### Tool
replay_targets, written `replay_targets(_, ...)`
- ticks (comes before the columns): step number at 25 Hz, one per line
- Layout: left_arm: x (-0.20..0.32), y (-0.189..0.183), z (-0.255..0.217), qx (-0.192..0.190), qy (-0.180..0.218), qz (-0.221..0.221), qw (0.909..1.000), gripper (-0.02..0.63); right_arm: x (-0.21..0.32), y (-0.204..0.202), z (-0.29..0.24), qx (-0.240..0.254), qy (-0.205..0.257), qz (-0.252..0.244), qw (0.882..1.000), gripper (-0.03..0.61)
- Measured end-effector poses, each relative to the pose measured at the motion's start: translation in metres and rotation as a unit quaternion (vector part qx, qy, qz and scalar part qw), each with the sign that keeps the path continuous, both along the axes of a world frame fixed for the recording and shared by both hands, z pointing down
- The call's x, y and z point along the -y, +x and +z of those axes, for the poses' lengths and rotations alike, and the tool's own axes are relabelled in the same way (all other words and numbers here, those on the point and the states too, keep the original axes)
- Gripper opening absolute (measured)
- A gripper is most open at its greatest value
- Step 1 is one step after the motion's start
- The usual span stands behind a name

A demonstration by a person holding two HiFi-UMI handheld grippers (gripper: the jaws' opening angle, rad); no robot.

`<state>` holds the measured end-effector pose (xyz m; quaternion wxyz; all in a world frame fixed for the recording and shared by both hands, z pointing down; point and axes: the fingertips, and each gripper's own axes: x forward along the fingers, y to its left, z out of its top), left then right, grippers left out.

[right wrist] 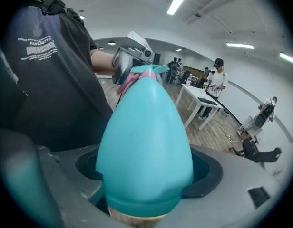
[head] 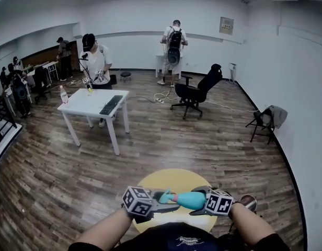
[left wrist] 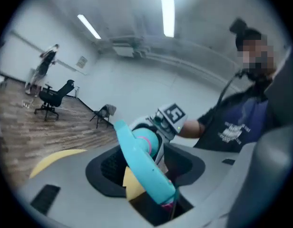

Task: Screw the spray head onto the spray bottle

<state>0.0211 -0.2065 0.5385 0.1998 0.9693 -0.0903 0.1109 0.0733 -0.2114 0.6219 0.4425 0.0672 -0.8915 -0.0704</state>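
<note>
Low in the head view, at six o'clock, two arms are seen, with a gripper held in each hand. The blue-green bottle (head: pixel 194 200) is held in the air on its side, with its neck pointed to nine o'clock. Its fat end is gripped by the closed fingers of the right gripper (head: pixel 205 205). The head (head: pixel 165 196) sits on the neck, and a pink ring is seen where the two meet. The head's long lever is caught between the fingers of the left gripper (head: pixel 170 205), which are closed on it. A round yellow counter (head: pixel 174 178) is seen just under the bottle.

Farther off, a wood floor (head: pixel 166 145) is spread out. At ten o'clock a white counter (head: pixel 85 104) is set, with a black keyboard (head: pixel 111 104) laid on it. A person in a cap (head: pixel 96 61) is seen right behind it. At one o'clock a black office chair (head: pixel 196 90) is placed. At three o'clock, by the wall, a small folding chair (head: pixel 265 121) is seen. At twelve o'clock, near the far wall, a person with a backpack (head: pixel 174 46) is seen from behind.
</note>
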Motion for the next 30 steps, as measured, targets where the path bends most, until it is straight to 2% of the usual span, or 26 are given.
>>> replay_targets(2,-0.007,0.012,0.01,0.096,0.089,0.026,0.9911,0.227,0.001,0.001,0.004,-0.024,0.01,-0.015,1.0,0.449)
replay_targets(3,-0.009,0.014,0.012,0.123,0.115,0.035,0.9851,0.239,-0.001,0.003,0.004,-0.023,0.004,-0.02,1.0,0.449)
replay_targets(6,-0.013,0.017,0.01,0.148,0.139,0.048,0.978,0.242,-0.007,0.007,0.001,-0.017,-0.007,-0.025,1.0,0.449)
replay_targets(8,-0.011,0.017,0.01,0.137,0.126,0.041,0.9816,0.242,-0.006,0.007,0.001,-0.013,-0.01,-0.022,1.0,0.449)
replay_targets(10,-0.007,0.014,0.007,0.095,0.09,0.017,0.9912,0.245,-0.004,0.005,0.0,0.0,-0.016,-0.015,1.0,0.449)
replay_targets(12,0.002,0.0,-0.008,0.008,0.035,-0.026,0.999,0.252,-0.002,0.005,-0.003,0.021,-0.025,0.0,0.999,0.449)
replay_targets(13,0.01,-0.013,-0.018,-0.049,-0.001,-0.054,0.9973,0.299,0.0,0.009,-0.004,0.031,-0.031,0.011,0.999,0.448)
replay_targets(14,0.019,-0.03,-0.028,-0.107,-0.039,-0.082,0.9901,0.326,0.002,0.016,-0.003,0.037,-0.037,0.024,0.998,0.449)
replay_targets(15,0.028,-0.048,-0.037,-0.156,-0.072,-0.109,0.9791,0.347,0.003,0.024,-0.001,0.039,-0.042,0.035,0.998,0.449)
replay_targets(16,0.035,-0.066,-0.042,-0.19,-0.097,-0.131,0.9681,0.357,0.004,0.033,0.001,0.037,-0.045,0.043,0.997,0.449)
replay_targets(17,0.041,-0.079,-0.044,-0.206,-0.112,-0.147,0.9611,0.357,0.004,0.04,0.002,0.034,-0.046,0.047,0.997,0.449)
replay_targets(18,0.043,-0.084,-0.044,-0.206,-0.118,-0.151,0.9596,0.357,0.005,0.044,0.001,0.029,-0.045,0.047,0.997,0.449)
replay_targets(19,0.043,-0.08,-0.042,-0.192,-0.118,-0.144,0.9634,0.357,0.005,0.046,0.0,0.023,-0.041,0.043,0.998,0.449)
replay_targets(21,0.034,-0.049,-0.034,-0.138,-0.105,-0.102,0.9796,0.357,0.003,0.038,-0.004,0.009,-0.026,0.021,0.999,0.449)
replay_targets(23,0.021,-0.006,-0.02,-0.063,-0.064,-0.053,0.9945,0.357,-0.001,0.019,-0.006,-0.006,-0.003,-0.011,1.0,0.449)
replay_targets(24,0.015,0.012,-0.016,-0.033,-0.029,-0.038,0.9983,0.307,-0.001,0.012,-0.005,-0.017,0.011,-0.022,1.0,0.449)
replay_targets(25,0.01,0.024,-0.016,-0.012,0.011,-0.027,0.9995,0.195,0.001,0.01,-0.002,-0.03,0.027,-0.03,0.999,0.449)
replay_targets(26,0.006,0.032,-0.016,0.004,0.045,-0.017,0.9988,0.175,0.003,0.011,0.0,-0.038,0.037,-0.035,0.998,0.449)
replay_targets(27,0.002,0.035,-0.016,0.017,0.067,-0.005,0.9976,0.184,0.002,0.013,0.001,-0.038,0.037,-0.039,0.998,0.449)
replay_targets(30,-0.008,0.039,-0.017,0.043,0.098,0.029,0.9939,0.189,-0.009,0.019,-0.005,-0.031,0.021,-0.049,0.998,0.449)
